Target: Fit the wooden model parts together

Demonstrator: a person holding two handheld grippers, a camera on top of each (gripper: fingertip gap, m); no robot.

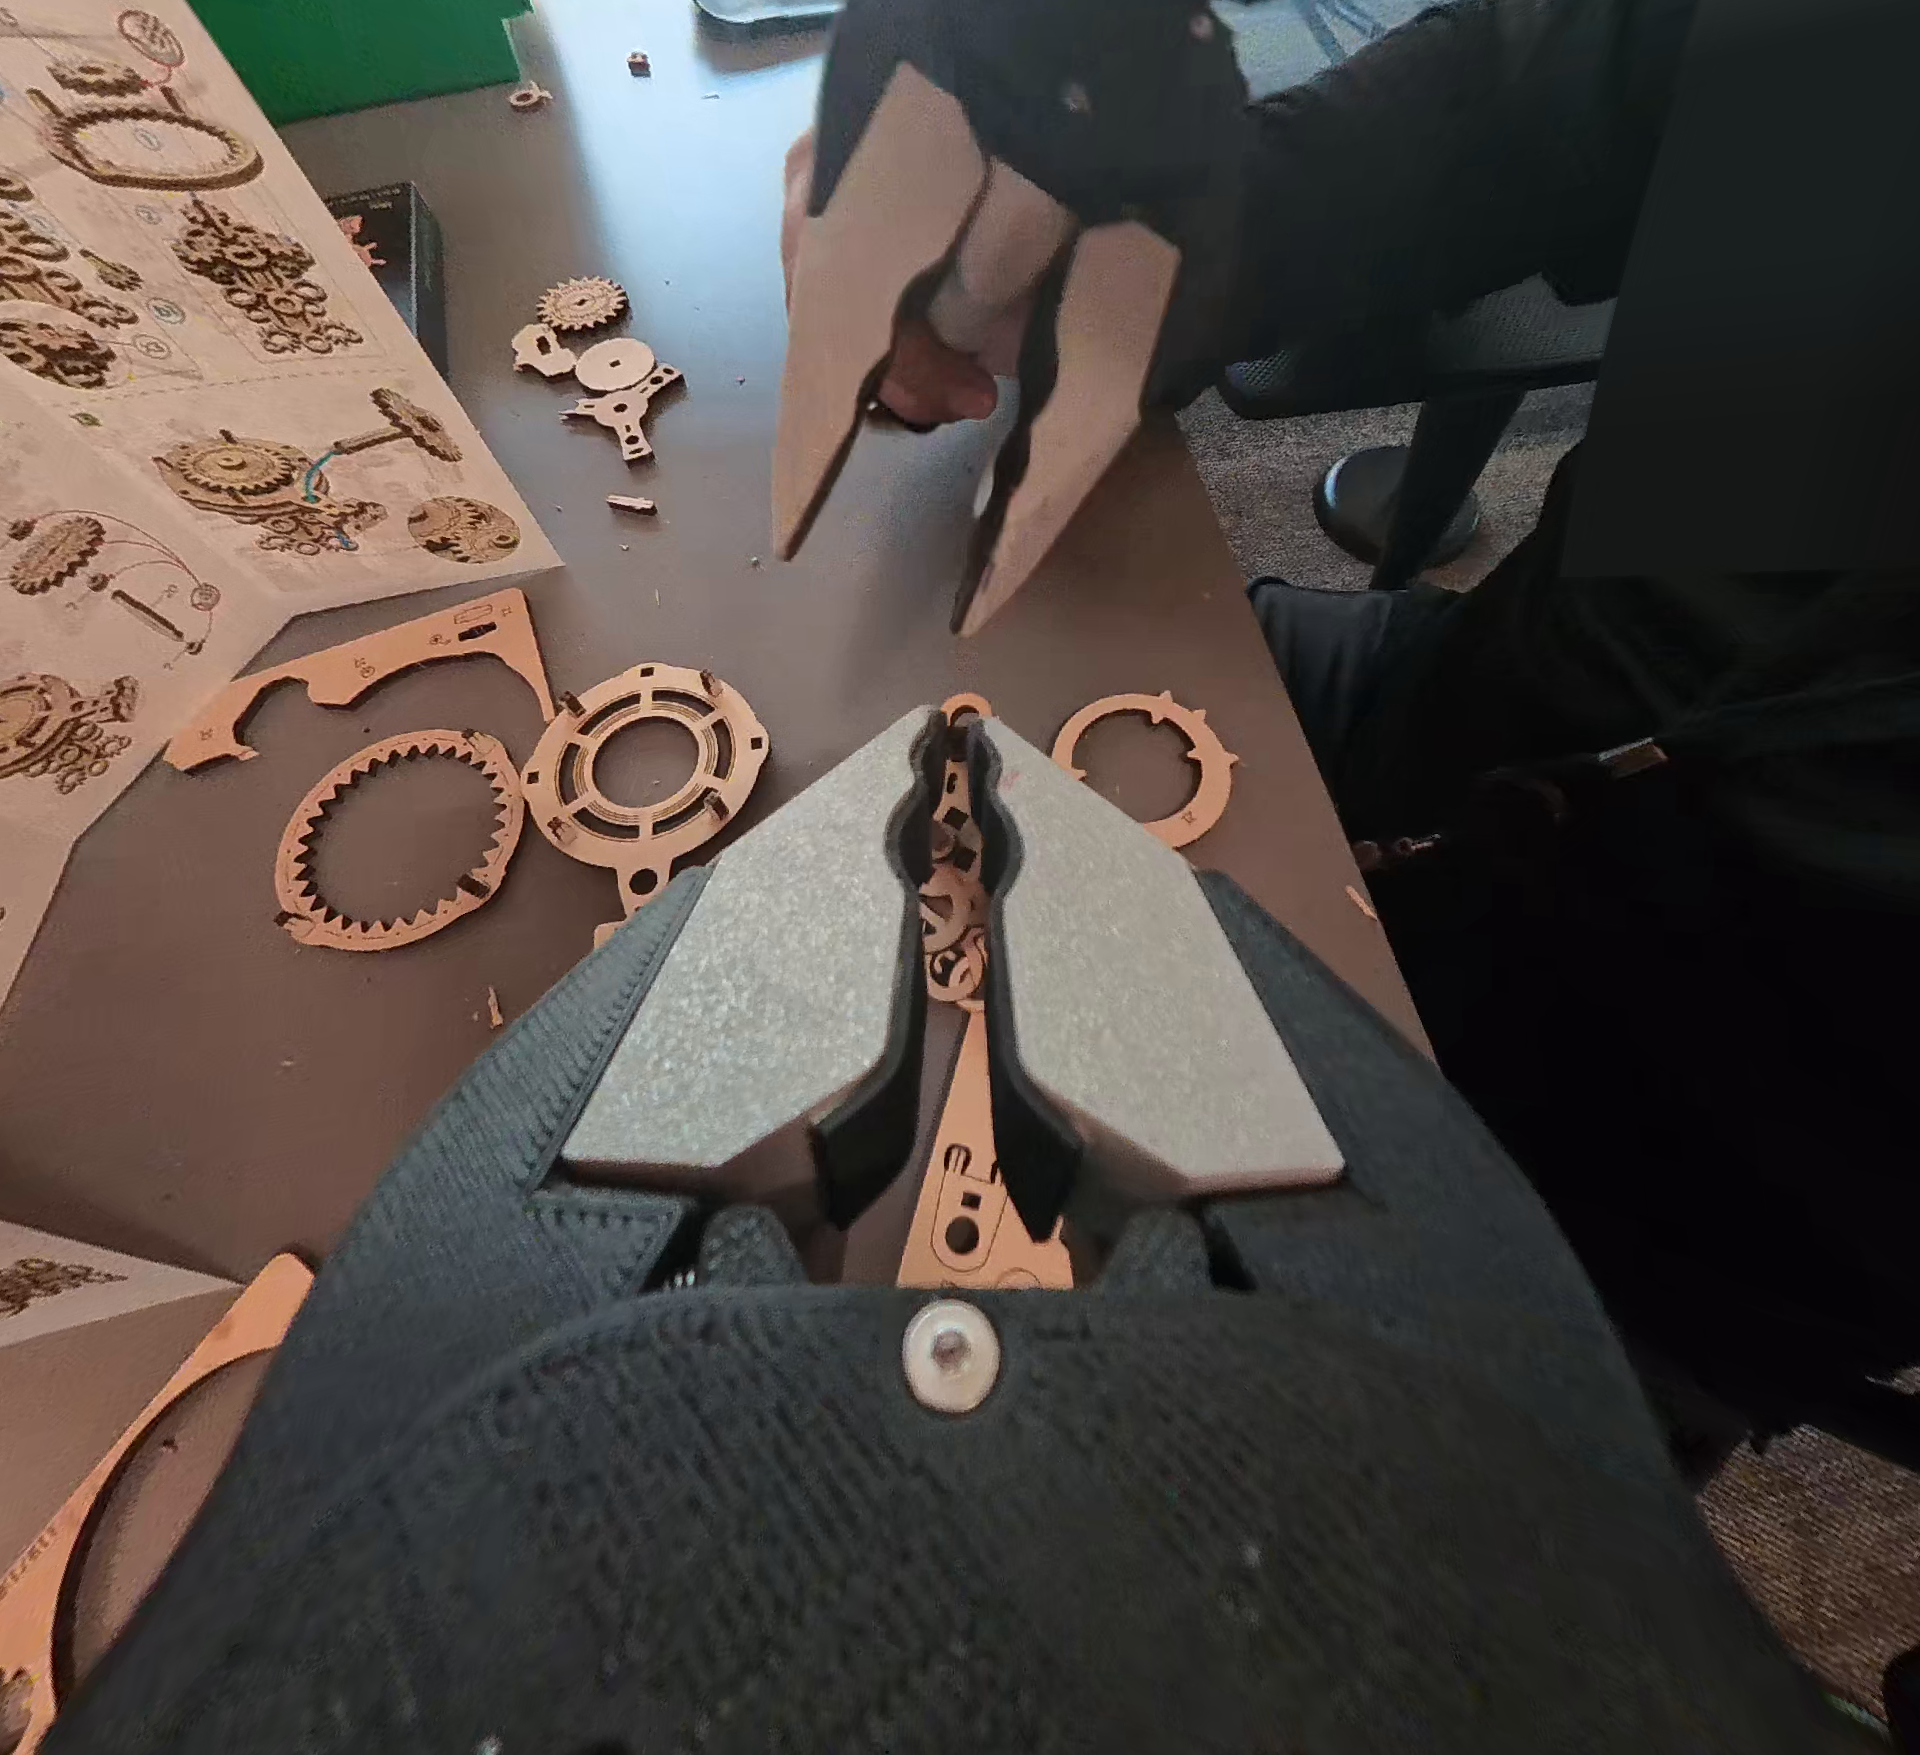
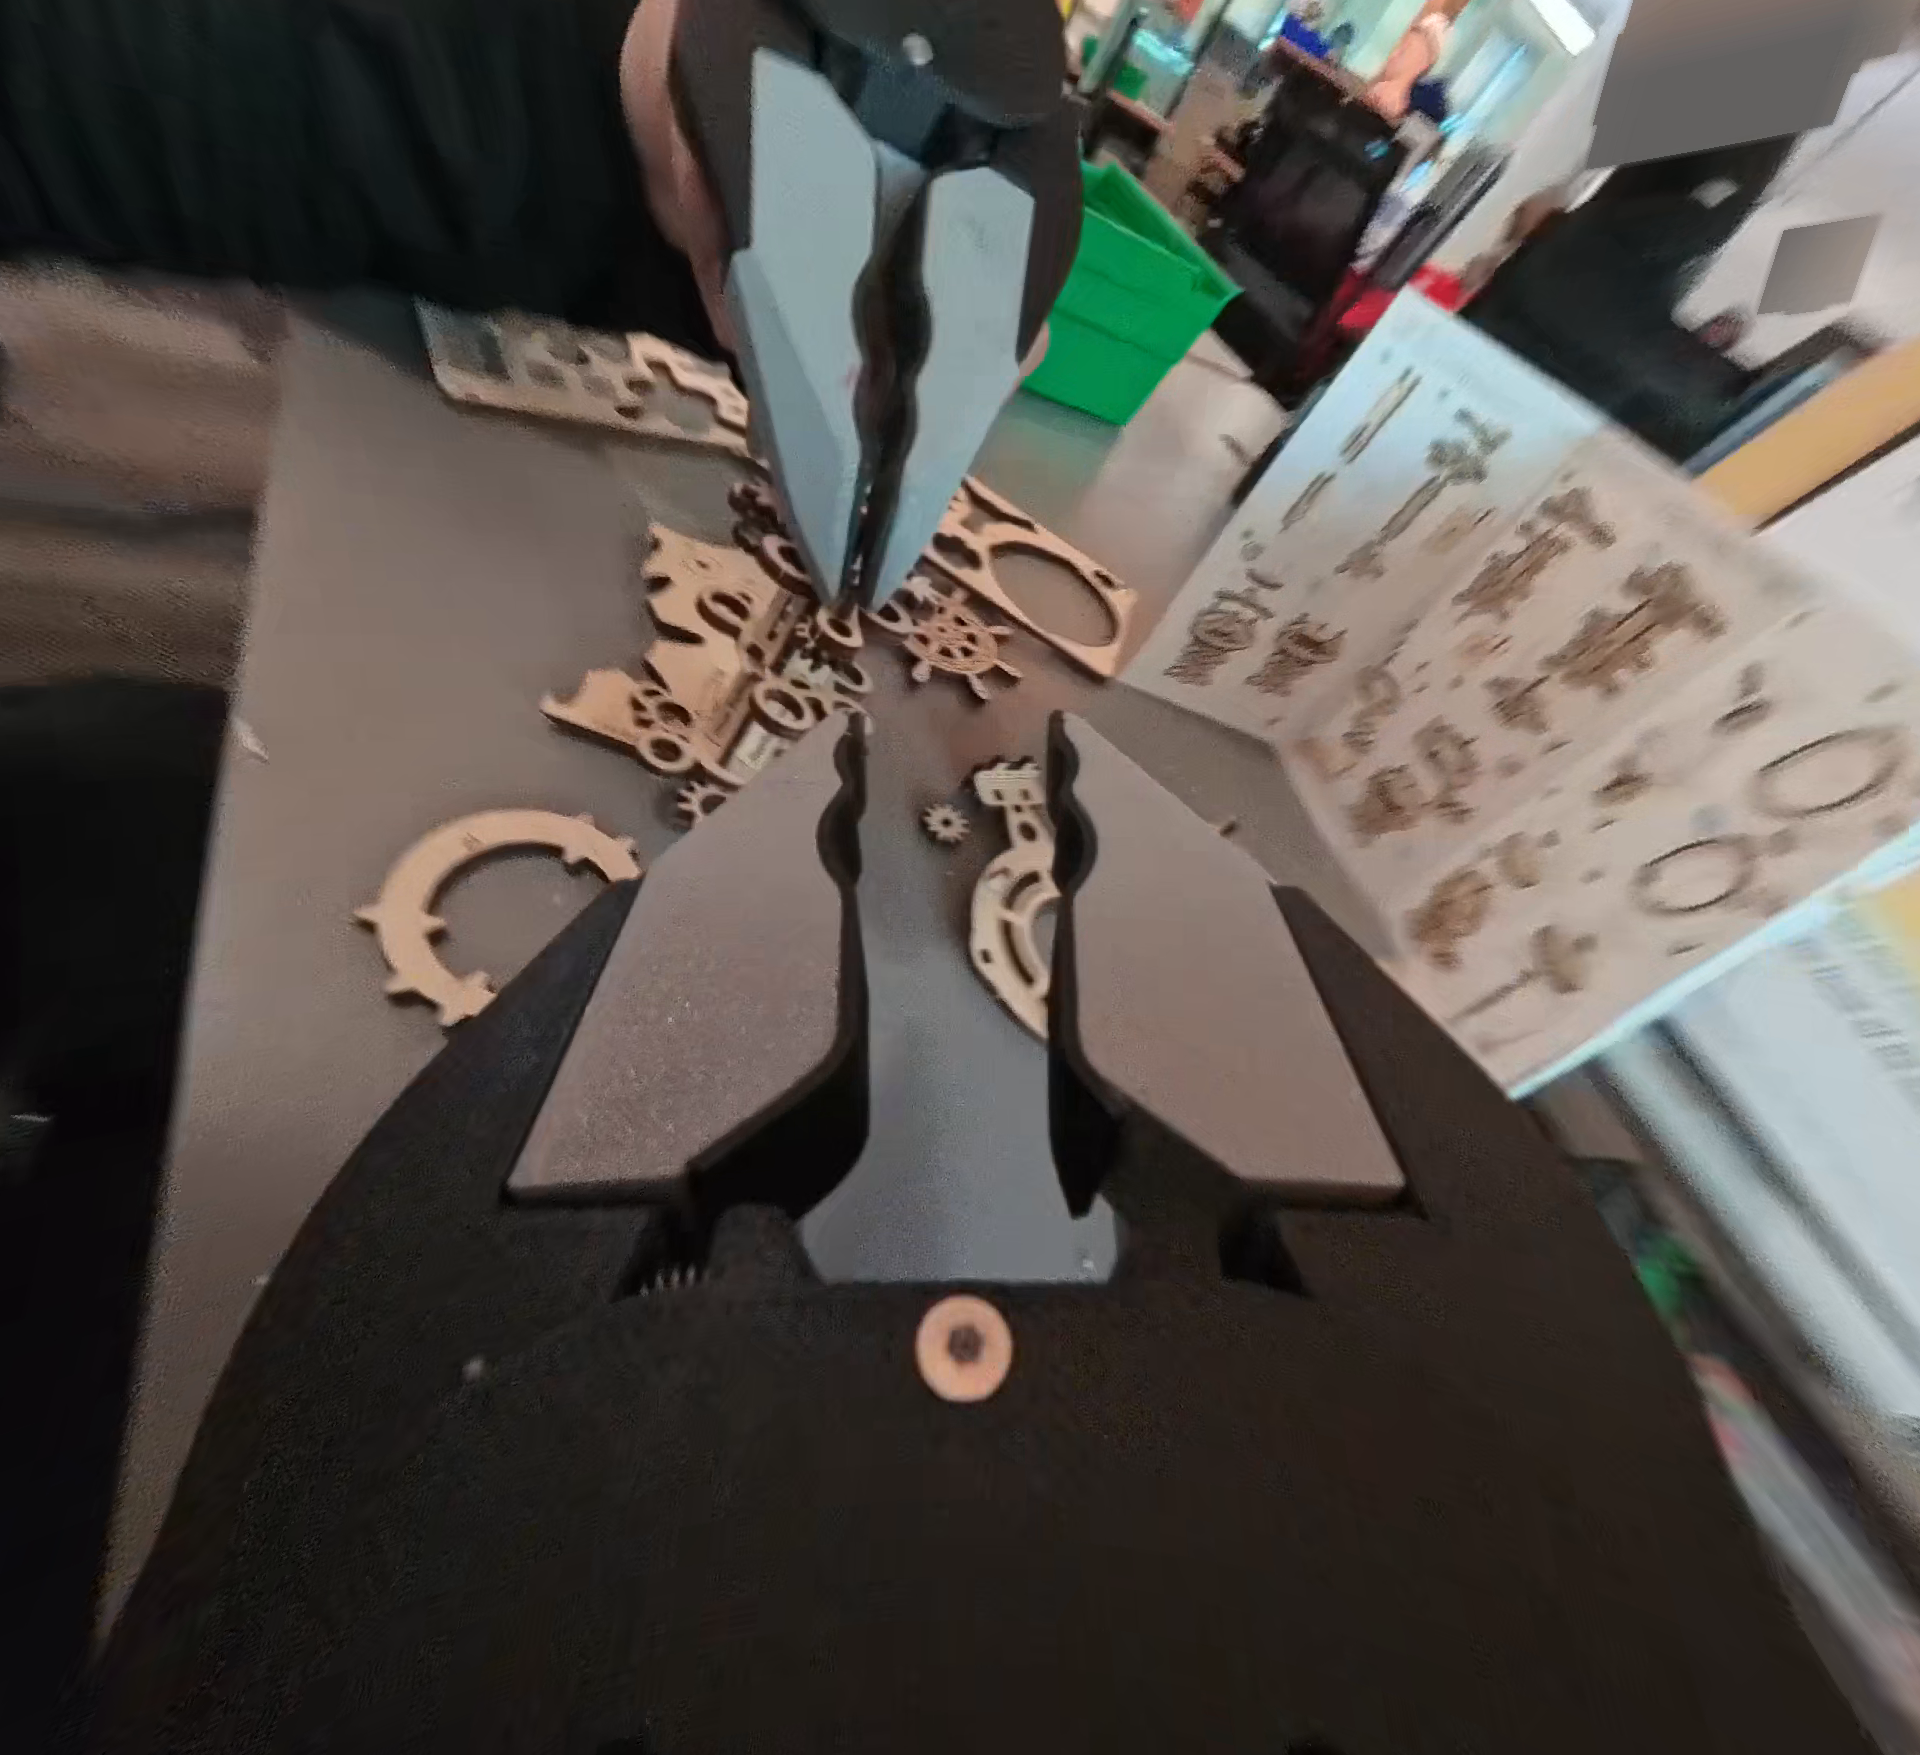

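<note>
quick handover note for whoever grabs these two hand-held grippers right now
Left hand-held gripper: shut on the part-built wooden assembly, tips down on the table.
Right hand-held gripper: open, empty, held above the table.
Loose parts: toothed ring, round slotted frame, spiked ring, small gear, instruction sheet.
Done: some pieces already joined in the assembly.
Left: many loose pieces not yet fitted; next is probably picking one up with the right.
</note>
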